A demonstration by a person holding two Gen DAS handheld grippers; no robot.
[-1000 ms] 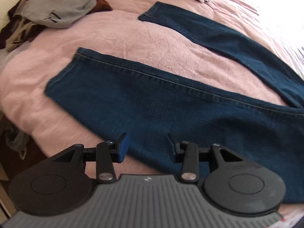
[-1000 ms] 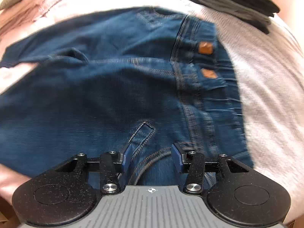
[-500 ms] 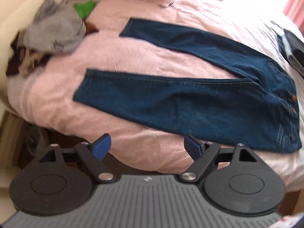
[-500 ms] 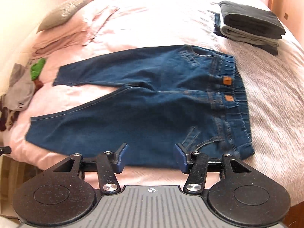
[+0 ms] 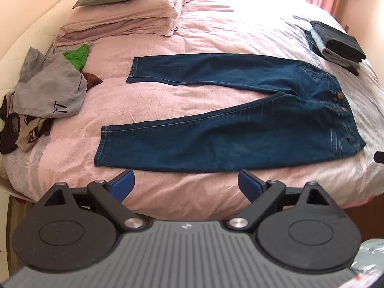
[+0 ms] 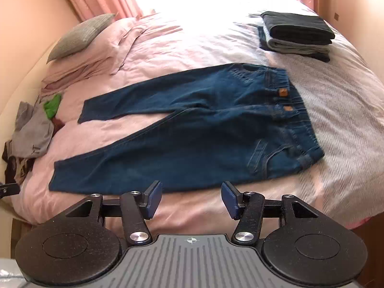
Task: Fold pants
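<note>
Denim jeans lie flat on the pink bed, long axis running 9 to 3: hems at 9, waistband at 3, legs splayed in a V. Left gripper is spread wide and empty, with the near leg at its 12; right gripper is moderately spread, empty, with the waist at 1. Judgement: left is nearer the hems, right nearer the waistband.

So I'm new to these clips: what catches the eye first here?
The blue jeans spread flat across the middle of the pink bed, legs splayed apart toward the pillows. Next, the folded dark stack beyond the waistband, and the rumpled clothes heap near the leg ends.
</note>
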